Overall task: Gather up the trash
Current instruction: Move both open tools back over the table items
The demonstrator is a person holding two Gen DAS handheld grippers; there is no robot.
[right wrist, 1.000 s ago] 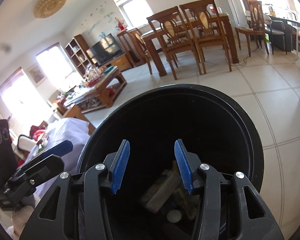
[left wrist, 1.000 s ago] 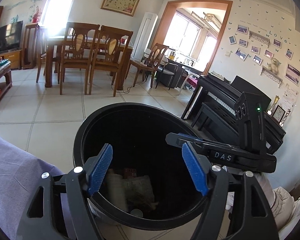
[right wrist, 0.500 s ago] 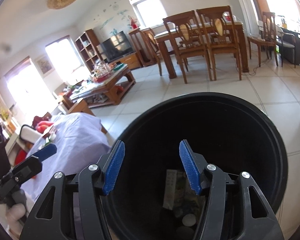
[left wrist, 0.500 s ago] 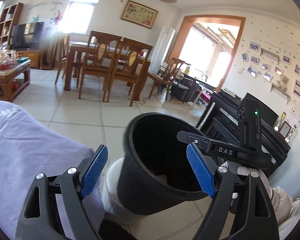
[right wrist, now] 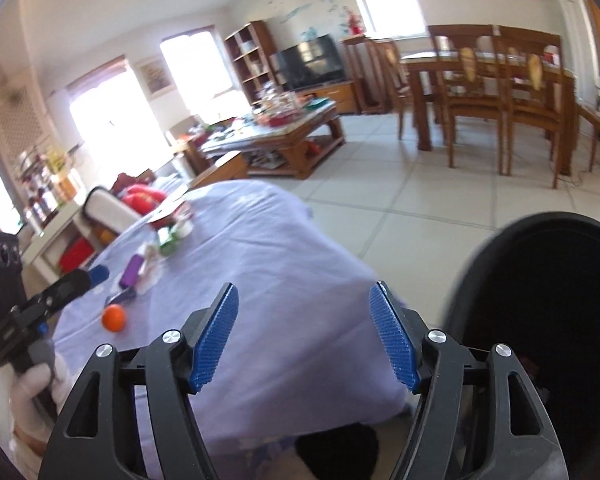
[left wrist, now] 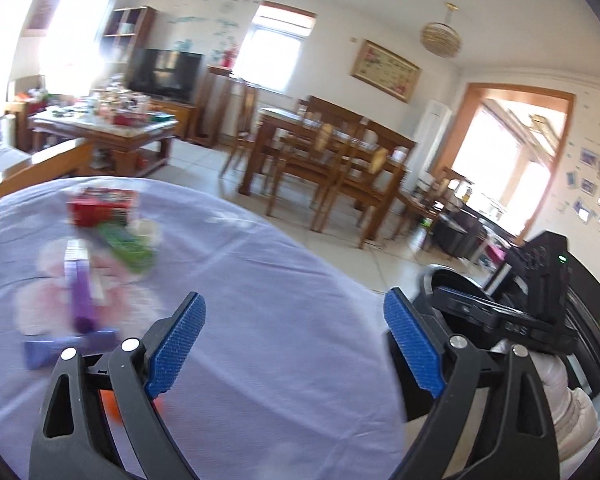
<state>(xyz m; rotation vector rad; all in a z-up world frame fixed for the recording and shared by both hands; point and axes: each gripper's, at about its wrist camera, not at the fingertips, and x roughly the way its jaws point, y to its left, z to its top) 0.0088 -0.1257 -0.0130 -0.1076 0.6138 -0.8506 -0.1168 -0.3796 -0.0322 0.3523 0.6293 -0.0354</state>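
Sunlit room: pale tiled floor (right wrist: 440,184), wooden dining table (right wrist: 484,64), coffee table (left wrist: 112,128), television (left wrist: 166,74).

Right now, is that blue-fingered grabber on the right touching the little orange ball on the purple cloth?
Apart. The right wrist view shows the right gripper, its jaws opening and empty, with bare purple cloth between it and the orange ball.

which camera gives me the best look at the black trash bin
The right wrist view: the black trash bin fills its right side, rim and dark inside visible. The left wrist view shows only a sliver of rim behind the right gripper.
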